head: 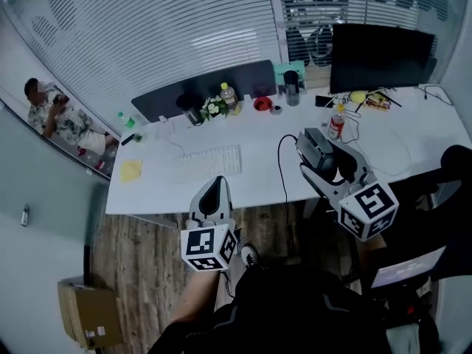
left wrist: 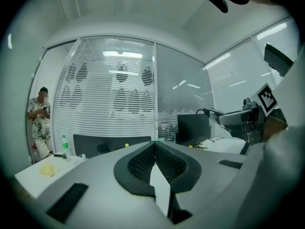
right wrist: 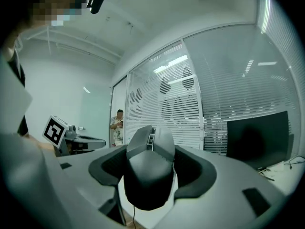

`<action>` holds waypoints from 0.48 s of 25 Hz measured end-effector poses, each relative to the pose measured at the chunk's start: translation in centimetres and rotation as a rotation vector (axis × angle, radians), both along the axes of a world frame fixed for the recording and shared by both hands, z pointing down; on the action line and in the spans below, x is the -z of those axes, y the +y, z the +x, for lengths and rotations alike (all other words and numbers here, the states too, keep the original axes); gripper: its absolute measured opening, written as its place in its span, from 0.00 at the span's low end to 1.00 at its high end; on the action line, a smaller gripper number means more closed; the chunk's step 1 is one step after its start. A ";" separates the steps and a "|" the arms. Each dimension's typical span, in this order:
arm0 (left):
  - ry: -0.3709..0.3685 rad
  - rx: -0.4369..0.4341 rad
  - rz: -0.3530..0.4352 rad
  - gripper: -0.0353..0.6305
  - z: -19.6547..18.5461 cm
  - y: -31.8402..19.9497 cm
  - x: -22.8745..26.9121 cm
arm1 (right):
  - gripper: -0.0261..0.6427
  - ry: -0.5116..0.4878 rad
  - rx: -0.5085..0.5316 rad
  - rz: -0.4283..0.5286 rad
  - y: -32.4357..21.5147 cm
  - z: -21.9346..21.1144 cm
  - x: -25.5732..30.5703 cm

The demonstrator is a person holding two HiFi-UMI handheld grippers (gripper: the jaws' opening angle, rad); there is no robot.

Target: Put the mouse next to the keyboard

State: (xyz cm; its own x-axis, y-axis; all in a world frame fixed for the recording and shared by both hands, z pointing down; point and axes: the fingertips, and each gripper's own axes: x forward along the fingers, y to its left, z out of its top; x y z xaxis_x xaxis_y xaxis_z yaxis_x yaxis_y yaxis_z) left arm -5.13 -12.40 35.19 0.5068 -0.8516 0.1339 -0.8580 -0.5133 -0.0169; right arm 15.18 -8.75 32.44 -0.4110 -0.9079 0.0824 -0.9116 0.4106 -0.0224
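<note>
The white desk (head: 258, 186) carries everything, and the part that matters to you is the bare strip along its front edge, just right of the keyboard (head: 209, 161), which lies flat near that edge toward the left front corner. Aim for that strip. Your right tool (head: 318, 155) hangs over the front edge, well toward the right front corner. Its jaws are spread wide and clamped on the dark mouse (head: 316, 146), with a pad on either flank and the wheel facing up. Carry it level along the front edge. Lower it until its base sits flat on the desk beside the keyboard's right end, near but not touching, and part the jaws only once the desk bears the weight, so it does not tip or skid. Your left tool (head: 212, 192) is low at the front edge just below the keyboard, with its jaws together and nothing between them. Hold it clear so it neither nudges the keyboard nor blocks the landing spot. The thin black cable (head: 282, 169) trails from the mouse and drops over the front edge. It will likely drag, so move slowly and let it fall behind the mouse (right wrist: 148, 171), not across the keys.
</note>
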 end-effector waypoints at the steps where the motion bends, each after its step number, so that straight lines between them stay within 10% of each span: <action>1: -0.006 -0.012 0.015 0.10 -0.3 -0.8 0.1 | 0.48 -0.004 -0.017 0.004 -0.4 -0.2 0.0; 12: 0.057 -0.146 0.026 0.10 -5.4 -9.9 3.7 | 0.48 0.006 -0.149 -0.036 -6.8 -6.3 2.9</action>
